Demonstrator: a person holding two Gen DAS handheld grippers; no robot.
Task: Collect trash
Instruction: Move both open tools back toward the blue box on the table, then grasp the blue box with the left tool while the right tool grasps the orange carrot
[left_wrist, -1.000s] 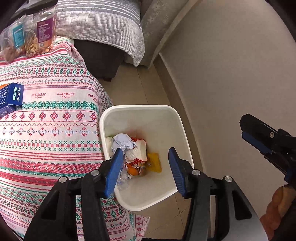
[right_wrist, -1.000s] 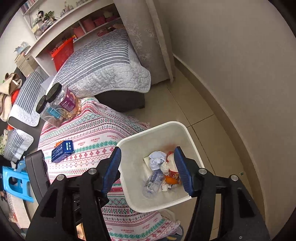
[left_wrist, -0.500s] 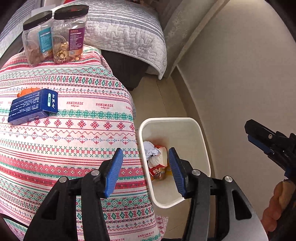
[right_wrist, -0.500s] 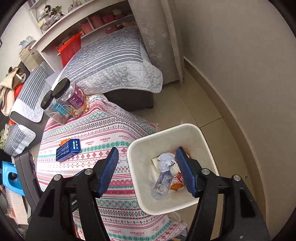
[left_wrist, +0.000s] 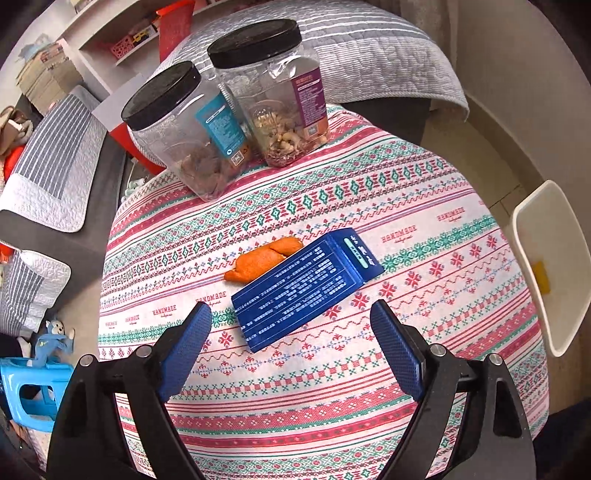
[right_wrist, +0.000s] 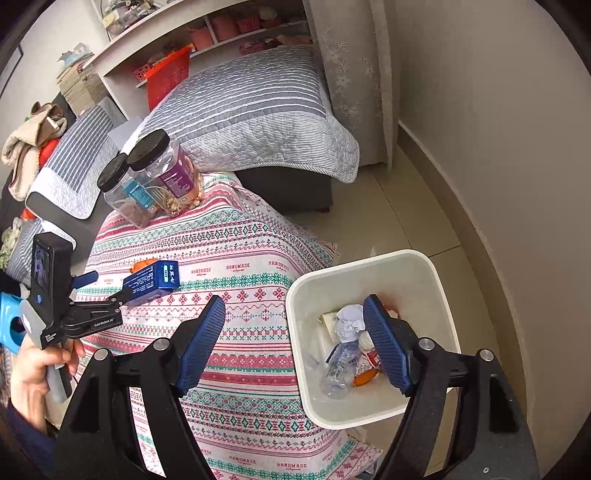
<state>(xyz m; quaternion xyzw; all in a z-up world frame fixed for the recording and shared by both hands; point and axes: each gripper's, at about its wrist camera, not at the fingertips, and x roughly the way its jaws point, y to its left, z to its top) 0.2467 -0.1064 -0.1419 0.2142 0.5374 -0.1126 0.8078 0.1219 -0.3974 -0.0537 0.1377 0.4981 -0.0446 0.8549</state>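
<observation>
bare cloth around blue box, jars behind

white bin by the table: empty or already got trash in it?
Partly filled. The right wrist view shows the white bin holding a clear plastic bottle, crumpled paper and an orange wrapper, with bare floor left.

grey striped sofa, beige wall, pale tiled floor

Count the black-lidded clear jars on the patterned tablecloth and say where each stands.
2. The teal-labelled jar stands at the table's far edge; the purple-labelled jar stands right beside it, toward the white trash bin. None looks hidden.
</observation>
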